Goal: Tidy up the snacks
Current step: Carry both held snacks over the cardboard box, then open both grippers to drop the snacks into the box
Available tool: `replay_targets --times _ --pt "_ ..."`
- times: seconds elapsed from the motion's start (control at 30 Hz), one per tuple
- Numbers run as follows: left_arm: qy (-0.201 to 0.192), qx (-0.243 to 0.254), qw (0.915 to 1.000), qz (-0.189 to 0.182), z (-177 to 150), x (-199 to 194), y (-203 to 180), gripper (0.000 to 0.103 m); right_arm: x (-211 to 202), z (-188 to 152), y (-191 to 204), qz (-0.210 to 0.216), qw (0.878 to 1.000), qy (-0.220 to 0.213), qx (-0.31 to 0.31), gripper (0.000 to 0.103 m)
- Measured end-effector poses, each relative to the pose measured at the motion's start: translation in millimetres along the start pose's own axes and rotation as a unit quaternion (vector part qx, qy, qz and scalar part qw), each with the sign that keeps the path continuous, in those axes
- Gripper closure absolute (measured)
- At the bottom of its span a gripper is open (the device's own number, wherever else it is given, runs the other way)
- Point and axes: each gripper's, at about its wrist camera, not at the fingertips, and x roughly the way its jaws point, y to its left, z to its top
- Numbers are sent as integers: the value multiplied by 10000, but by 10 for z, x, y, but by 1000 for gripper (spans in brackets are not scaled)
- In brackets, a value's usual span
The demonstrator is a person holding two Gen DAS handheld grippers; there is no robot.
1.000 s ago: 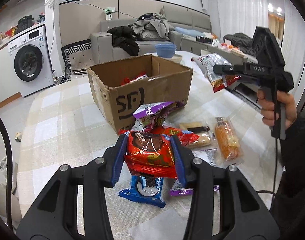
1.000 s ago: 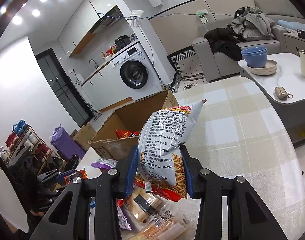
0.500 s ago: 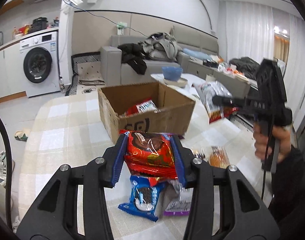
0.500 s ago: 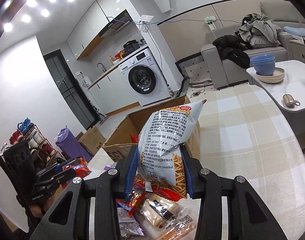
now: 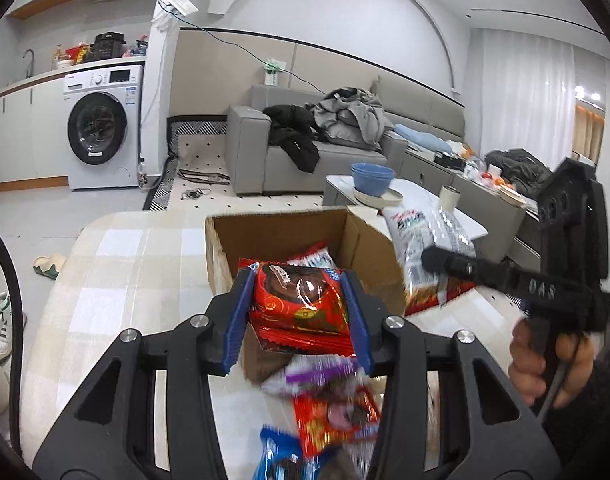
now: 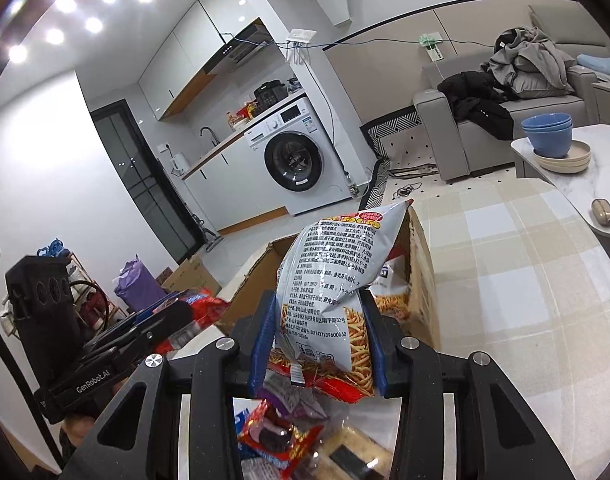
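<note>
My left gripper is shut on a red chocolate snack pack and holds it just in front of the open cardboard box, above the table. My right gripper is shut on a silver-and-red bag of snack sticks and holds it upright by the box's right side. That bag also shows in the left wrist view. The box holds a few snack packs. Loose snacks lie on the table below both grippers.
The table has a beige checked cloth. A white side table with blue bowls stands to the right. A grey sofa and a washing machine are behind.
Both grippers rose and moved toward the box with their packs. The loose snacks now sit lower in both views, and the box interior is closer.
</note>
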Motion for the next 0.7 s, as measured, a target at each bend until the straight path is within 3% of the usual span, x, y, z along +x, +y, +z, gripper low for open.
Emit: replay_targets --times 0.37,0.53,0.63,0.7 --pt "166 -75 9996 238 208 653 -100 62 449 189 -10 -212 9997 86 93 63" --pt "382 -3 9984 405 151 917 -115 61 620 187 -27 -388 9984 411 0 61" --pt "439 20 9979 471 131 998 -97 58 656 153 -31 -347 9974 639 19 53" --pt "450 -6 9982 406 147 995 -81 53 598 145 -37 -355 9978 553 -45 49"
